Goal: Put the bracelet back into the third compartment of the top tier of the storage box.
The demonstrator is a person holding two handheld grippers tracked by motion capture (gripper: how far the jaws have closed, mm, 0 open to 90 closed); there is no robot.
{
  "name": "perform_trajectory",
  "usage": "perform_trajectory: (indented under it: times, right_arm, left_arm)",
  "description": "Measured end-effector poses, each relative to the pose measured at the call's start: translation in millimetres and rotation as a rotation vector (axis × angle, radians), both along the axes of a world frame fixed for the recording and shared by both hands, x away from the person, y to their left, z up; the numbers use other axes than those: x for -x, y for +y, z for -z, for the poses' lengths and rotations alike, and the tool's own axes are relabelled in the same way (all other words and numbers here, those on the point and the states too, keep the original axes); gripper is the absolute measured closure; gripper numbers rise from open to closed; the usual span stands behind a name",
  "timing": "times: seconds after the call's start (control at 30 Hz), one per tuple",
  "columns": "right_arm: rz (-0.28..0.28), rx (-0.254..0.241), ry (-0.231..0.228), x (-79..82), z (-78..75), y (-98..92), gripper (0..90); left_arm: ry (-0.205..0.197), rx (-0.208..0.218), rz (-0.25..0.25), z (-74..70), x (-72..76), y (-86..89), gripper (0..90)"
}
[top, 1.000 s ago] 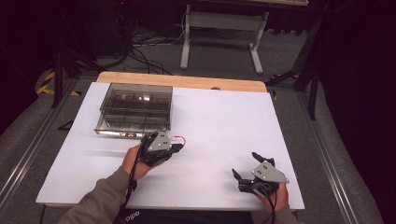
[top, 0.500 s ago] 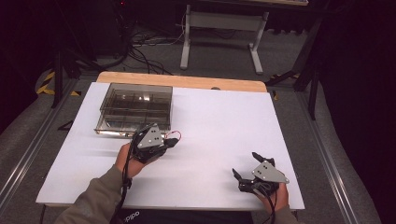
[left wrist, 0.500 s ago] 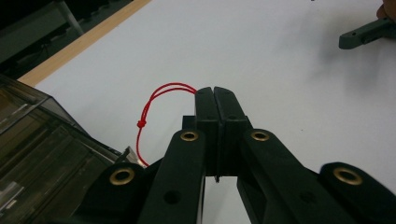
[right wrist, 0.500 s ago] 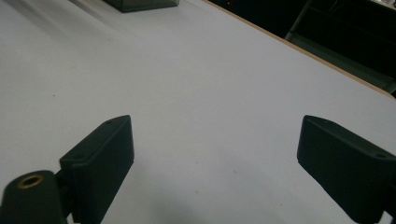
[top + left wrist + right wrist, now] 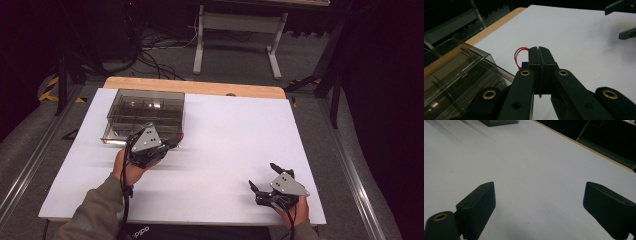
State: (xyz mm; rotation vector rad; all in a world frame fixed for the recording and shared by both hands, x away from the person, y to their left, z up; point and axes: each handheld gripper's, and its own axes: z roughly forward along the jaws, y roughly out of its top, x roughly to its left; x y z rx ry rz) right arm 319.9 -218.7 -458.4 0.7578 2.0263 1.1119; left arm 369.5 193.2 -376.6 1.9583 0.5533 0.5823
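My left gripper (image 5: 175, 141) is shut, and a thin red wire loop (image 5: 520, 53) sticks out beside its closed pads. It hangs over the front right corner of a smoky clear compartment box (image 5: 145, 112). In the left gripper view the jaws (image 5: 539, 50) press flat together with the box (image 5: 449, 75) to their left. My right gripper (image 5: 262, 175) rests near the table's front right edge, open, with nothing between its fingers (image 5: 477, 202), just bare white tabletop.
The white tabletop (image 5: 235, 135) has a wooden strip (image 5: 200, 87) along its far edge. Beyond the table stand a metal stand and cables on the floor. Dark rails run along both sides of the table.
My left gripper has risen and moved away from the person toward the box's front right corner, carrying the red loop along. The right gripper has stayed put.
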Motion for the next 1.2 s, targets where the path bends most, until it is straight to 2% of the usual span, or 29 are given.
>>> perform_trajectory:
  times: [0.07,0.1,0.23,0.3,0.43,0.67,0.83,1.0,1.2]
  right_arm:
    - [-0.001,0.000,0.000,0.2,0.1,0.4,11.9]
    - [-0.001,0.000,0.000,0.2,0.1,0.4,11.9]
    - [-0.002,0.000,0.000,0.3,0.0,0.2,12.0]
    - [-0.001,0.001,0.000,0.3,0.0,0.3,12.0]
    - [-0.004,0.004,0.000,0.0,0.4,0.6,12.5]
    - [0.000,0.001,0.003,0.0,0.5,0.5,12.5]
    - [0.000,0.004,0.002,-0.2,0.7,0.7,12.5]
    - [-0.003,0.008,0.003,-0.3,1.1,1.2,12.5]
    - [0.008,0.000,-0.010,0.3,0.3,0.4,13.3]
  left_arm:
    - [-0.009,0.005,-0.013,-2.5,0.4,3.3,89.5]
    - [-0.007,0.021,-0.016,-4.0,0.9,5.6,89.5]
    - [-0.027,0.025,-0.034,-8.8,1.1,12.7,89.5]
    - [-0.020,0.037,-0.038,-9.2,0.8,15.4,89.5]
    - [-0.024,0.027,-0.049,-8.4,-0.9,16.9,89.5]
    - [0.013,0.016,-0.088,2.5,-13.2,21.4,89.4]
    - [0.053,0.026,-0.109,9.9,-22.4,21.7,89.1]
    - [0.061,0.008,-0.120,15.3,-28.3,16.9,88.9]
    - [0.081,0.014,-0.155,21.1,-34.3,14.3,88.5]
